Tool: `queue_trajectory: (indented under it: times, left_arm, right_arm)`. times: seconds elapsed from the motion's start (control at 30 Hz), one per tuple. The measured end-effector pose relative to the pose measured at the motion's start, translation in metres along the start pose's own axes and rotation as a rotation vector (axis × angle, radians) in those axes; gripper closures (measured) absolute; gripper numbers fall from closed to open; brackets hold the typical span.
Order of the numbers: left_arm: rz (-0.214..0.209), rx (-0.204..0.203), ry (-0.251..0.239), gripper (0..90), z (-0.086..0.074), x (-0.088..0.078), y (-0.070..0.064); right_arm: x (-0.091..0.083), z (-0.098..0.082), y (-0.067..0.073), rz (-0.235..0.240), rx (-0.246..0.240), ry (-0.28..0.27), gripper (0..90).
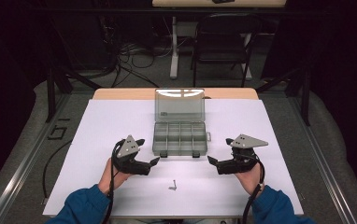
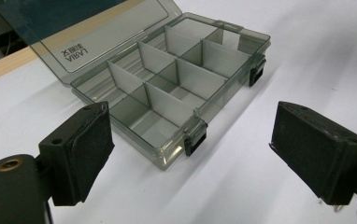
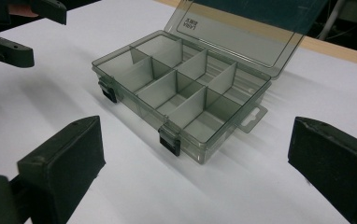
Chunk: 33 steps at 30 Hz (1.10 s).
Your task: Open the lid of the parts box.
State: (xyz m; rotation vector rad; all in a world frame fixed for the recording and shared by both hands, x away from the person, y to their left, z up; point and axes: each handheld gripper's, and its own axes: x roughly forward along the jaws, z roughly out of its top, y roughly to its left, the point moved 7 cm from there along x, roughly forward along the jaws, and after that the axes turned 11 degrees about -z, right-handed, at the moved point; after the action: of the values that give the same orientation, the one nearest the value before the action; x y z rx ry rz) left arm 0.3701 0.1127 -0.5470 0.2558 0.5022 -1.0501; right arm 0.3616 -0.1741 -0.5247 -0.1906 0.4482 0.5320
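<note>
A: Two grippers flank the organizer box [image 1: 180, 138], which sits mid-table [image 1: 97, 140]: left gripper [image 1: 151, 162] at 8 o'clock, right gripper [image 1: 212, 161] at 4. Anything between?

B: Nothing. Both jaws spread wide, empty. Small screw [image 1: 172, 185] at 6 o'clock, hard to make out. Box's long axis runs 9 to 3; lid [image 1: 179, 105] upright at 12, latches facing 6.

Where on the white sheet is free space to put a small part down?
Free: the white sheet left and right of the compartment box. Crowded: the strip before the box, between the left gripper and right gripper, where a small screw lies.
</note>
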Motion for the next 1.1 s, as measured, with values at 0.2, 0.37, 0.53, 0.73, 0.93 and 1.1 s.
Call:
queue_trajectory:
  times: [0.2, 0.37, 0.53, 0.73, 0.93, 1.1]
  left_arm:
    - [-0.008, 0.008, 0.010, 11.2, -0.002, 0.000, -0.004]
    - [-0.015, 0.016, 0.016, 10.1, -0.004, 0.000, -0.007]
    - [-0.022, 0.023, 0.023, 10.1, -0.004, 0.001, -0.008]
    - [-0.039, 0.028, 0.043, 10.1, -0.004, 0.003, -0.012]
    - [-0.066, 0.036, 0.055, 10.2, -0.004, 0.006, -0.018]
    - [-0.100, 0.045, 0.073, 10.6, -0.005, 0.009, -0.024]
  right_arm:
    - [-0.005, -0.006, 0.002, -0.002, -0.004, -0.011, 0.0]
    - [-0.006, -0.009, 0.005, -0.007, -0.027, -0.021, 0.0]
    - [-0.007, -0.008, 0.006, -0.003, -0.028, -0.044, 0.0]
    - [-0.007, -0.009, 0.005, -0.008, -0.034, -0.042, 0.0]
    - [-0.006, -0.010, 0.003, -0.006, -0.028, -0.042, 0.0]
    - [-0.004, -0.009, 0.004, -0.005, -0.032, -0.043, 0.0]
